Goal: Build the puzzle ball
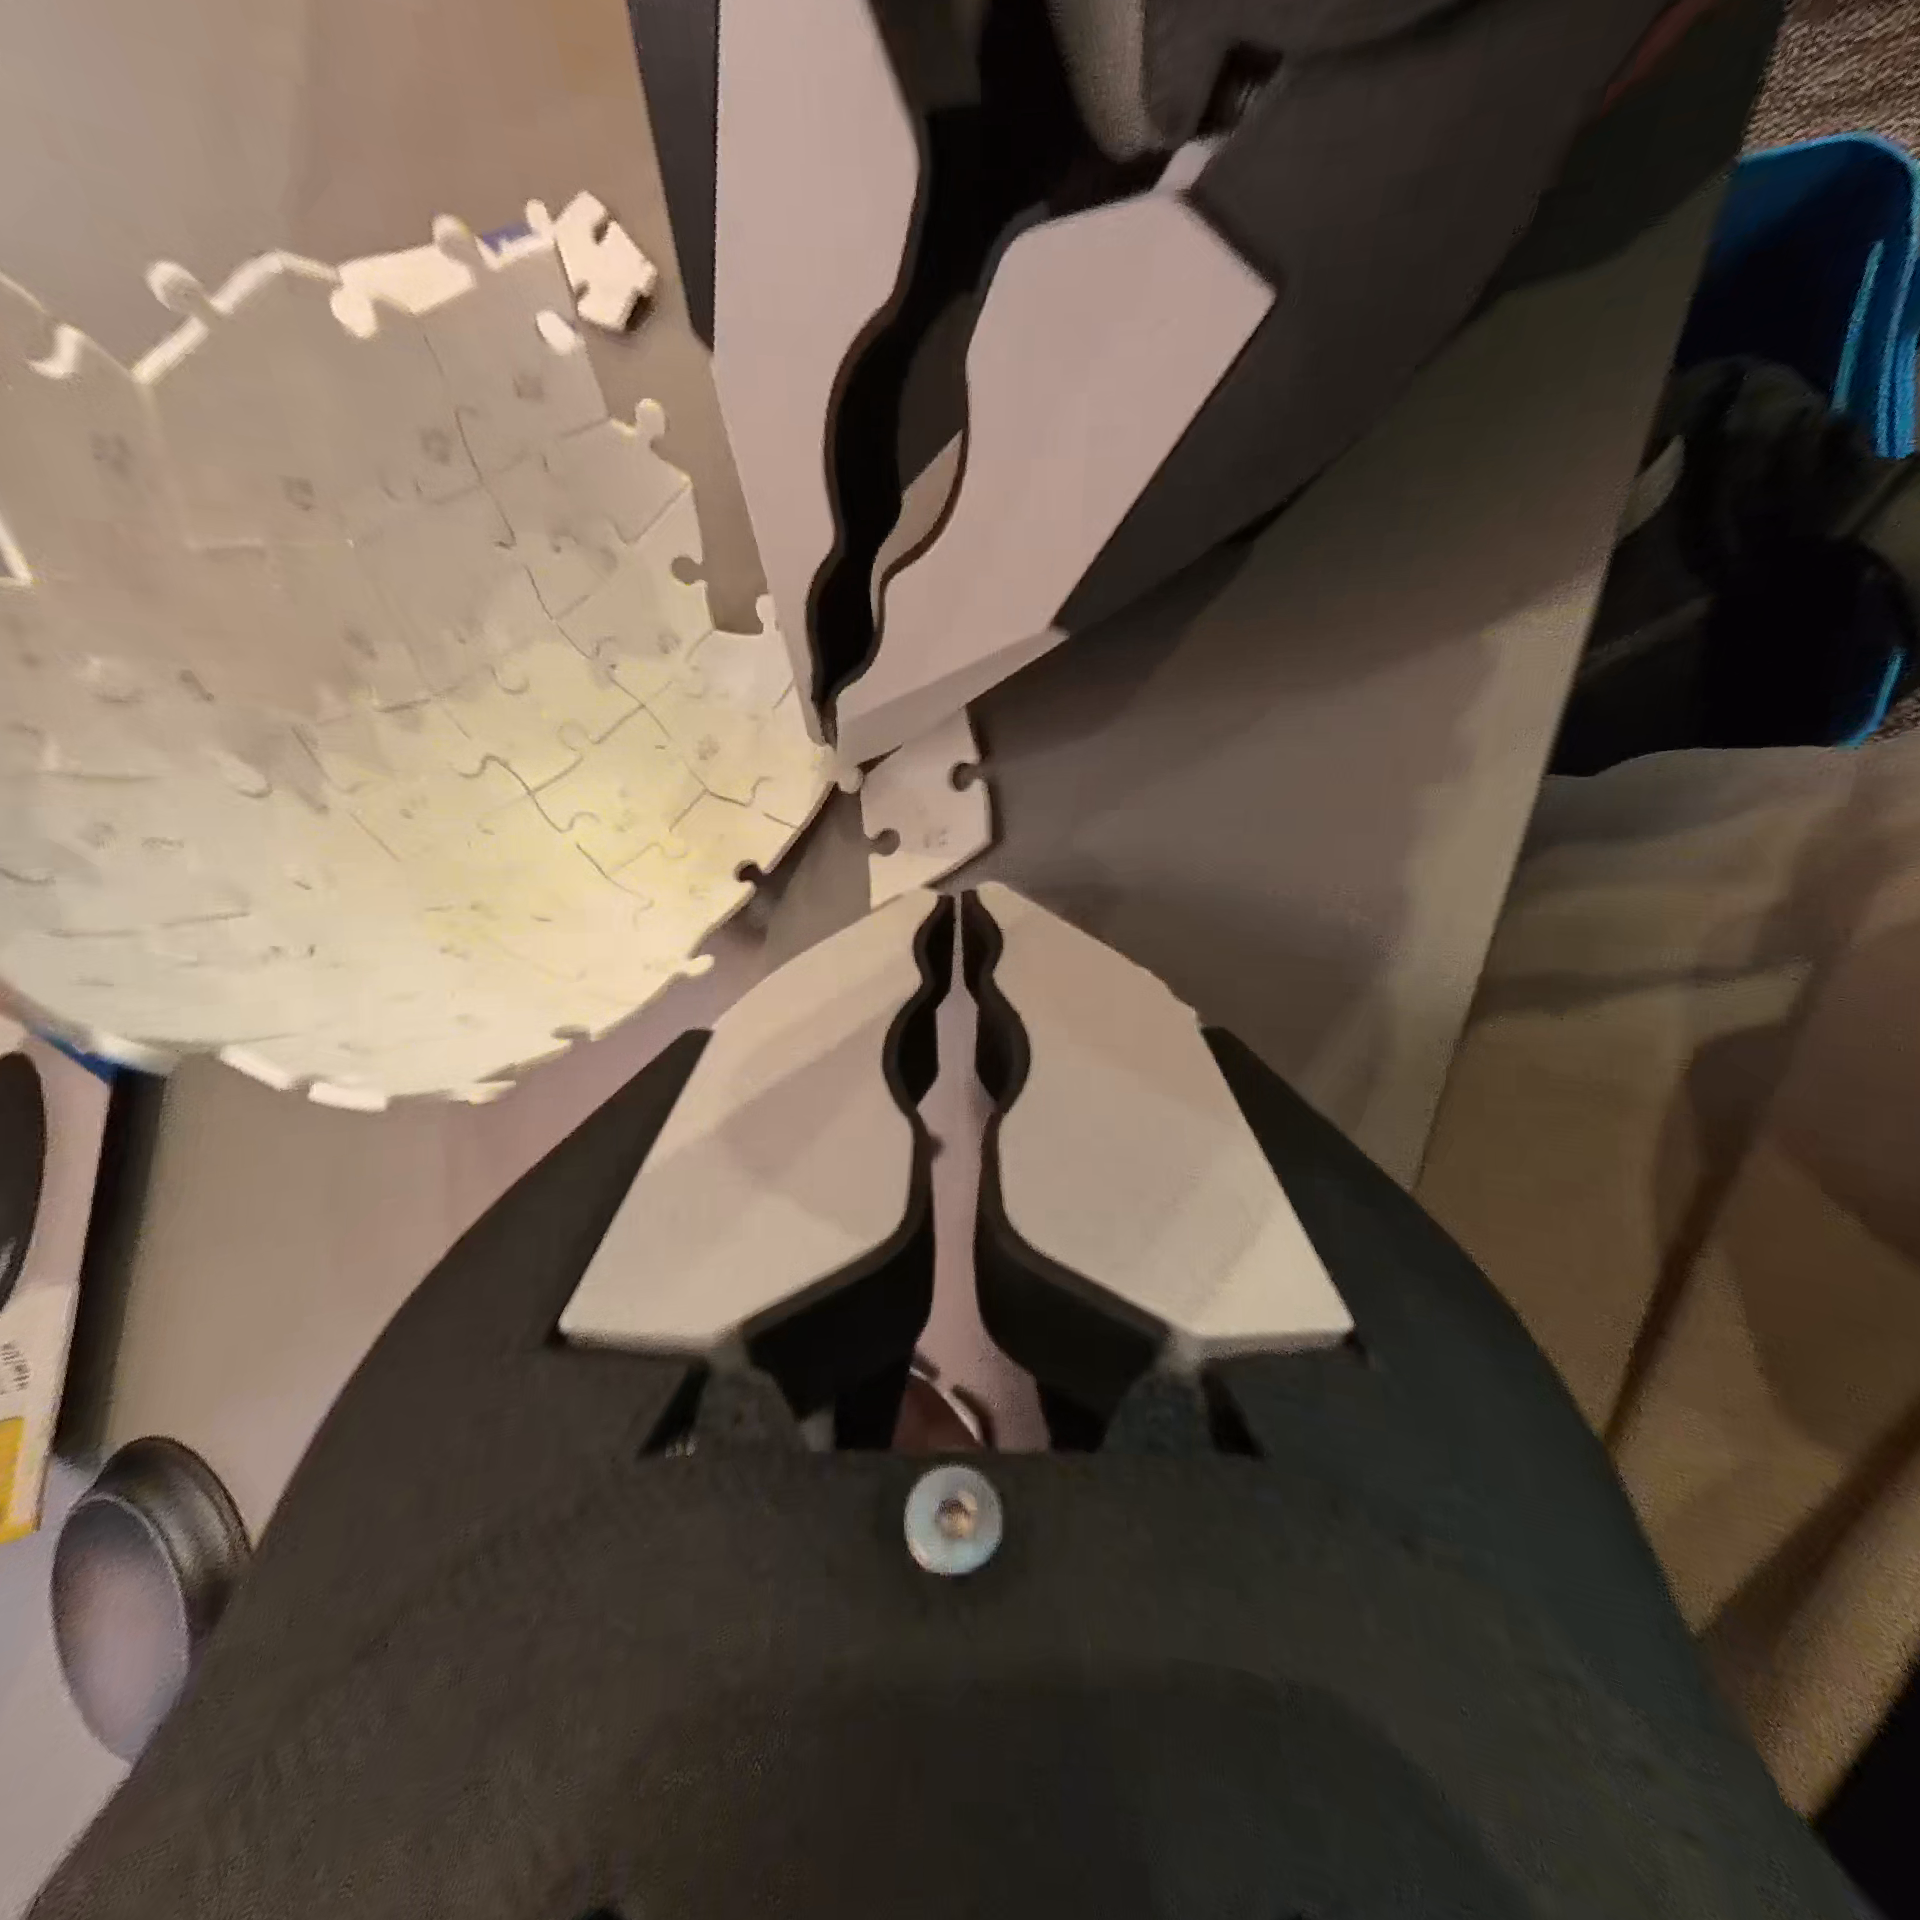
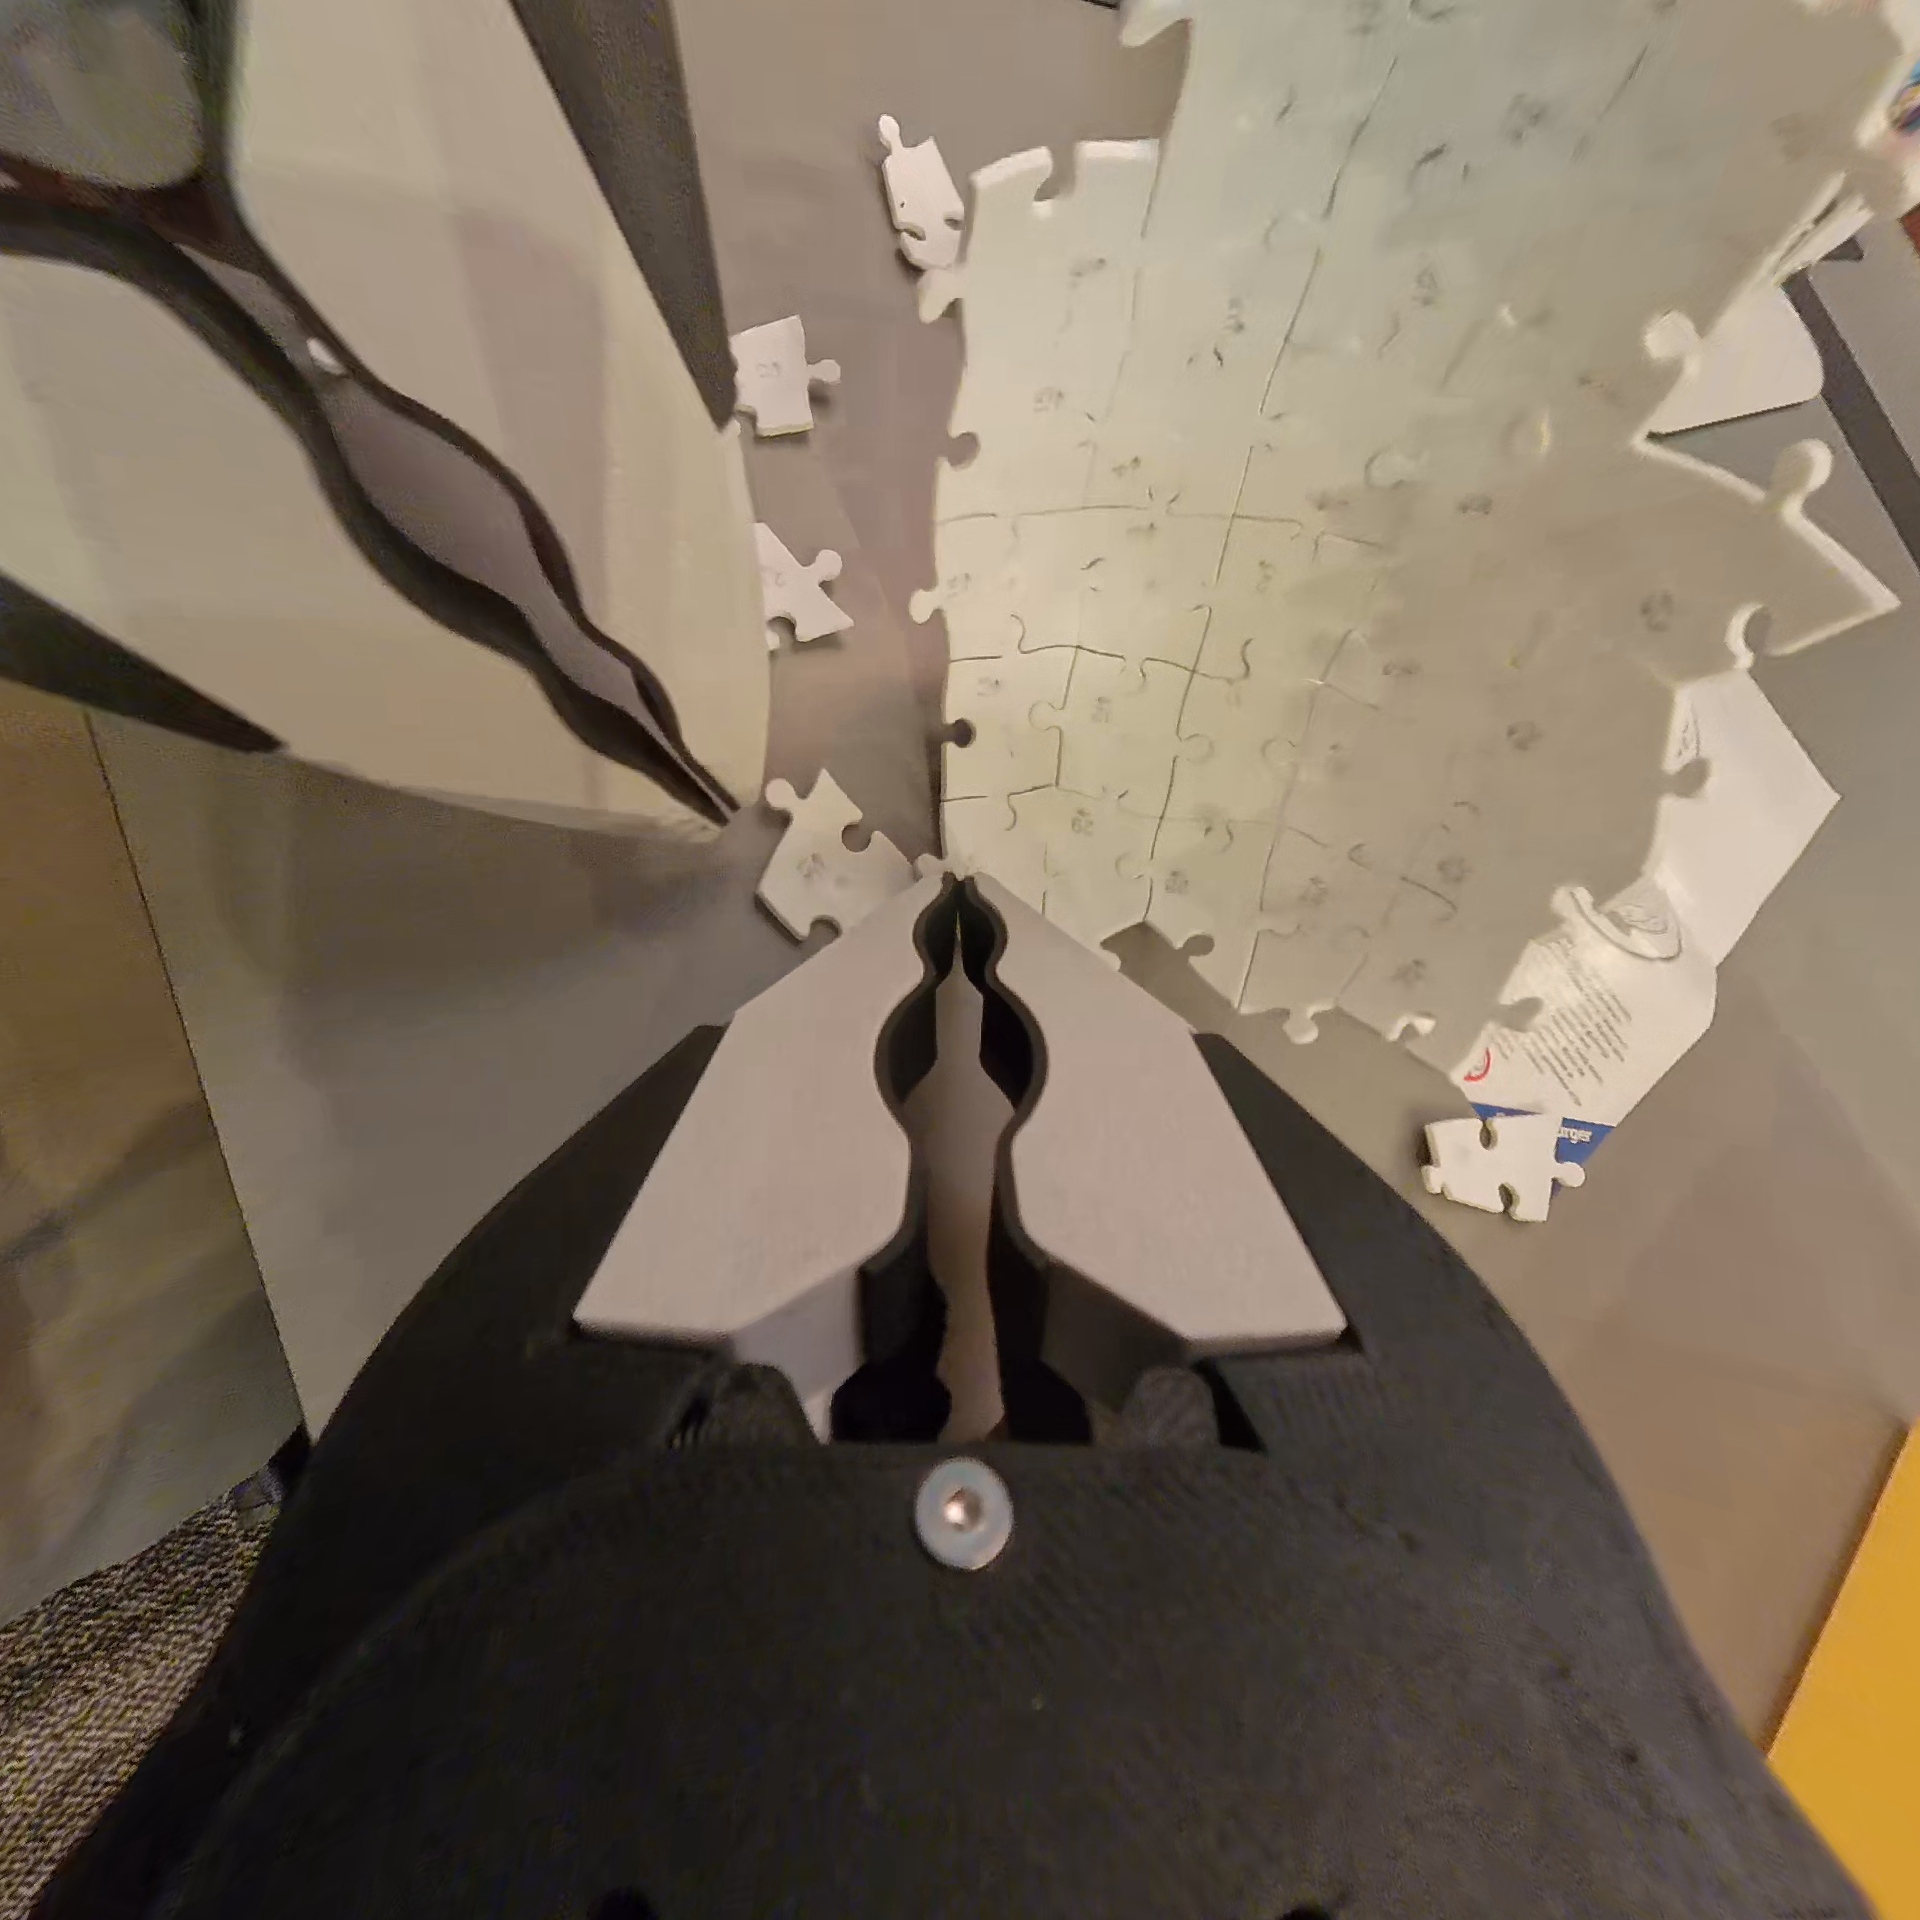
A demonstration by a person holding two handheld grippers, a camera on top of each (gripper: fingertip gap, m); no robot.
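The half-built puzzle ball (image 1: 343, 707) is a white curved shell of joined pieces with its hollow side toward me; it also fills the upper right of the right wrist view (image 2: 1299, 623). My left gripper (image 1: 956, 899) is shut on a single white puzzle piece (image 1: 925, 810), held right beside the shell's rim. In the right wrist view this piece (image 2: 821, 862) sits at the left gripper's tips (image 2: 738, 816). My right gripper (image 2: 956, 883) is shut on the shell's lower rim; in the left wrist view it (image 1: 831, 738) reaches in from above.
Loose white pieces lie on the grey table (image 2: 1558, 1403): three (image 2: 784, 374) (image 2: 800, 597) (image 2: 920, 192) left of the shell, one (image 2: 1496, 1164) on a printed leaflet (image 2: 1621, 997). Another piece (image 1: 608, 265) lies behind the shell. A blue bin (image 1: 1829, 312) stands past the table edge. About 4 cm separates my left fingertips from my right.
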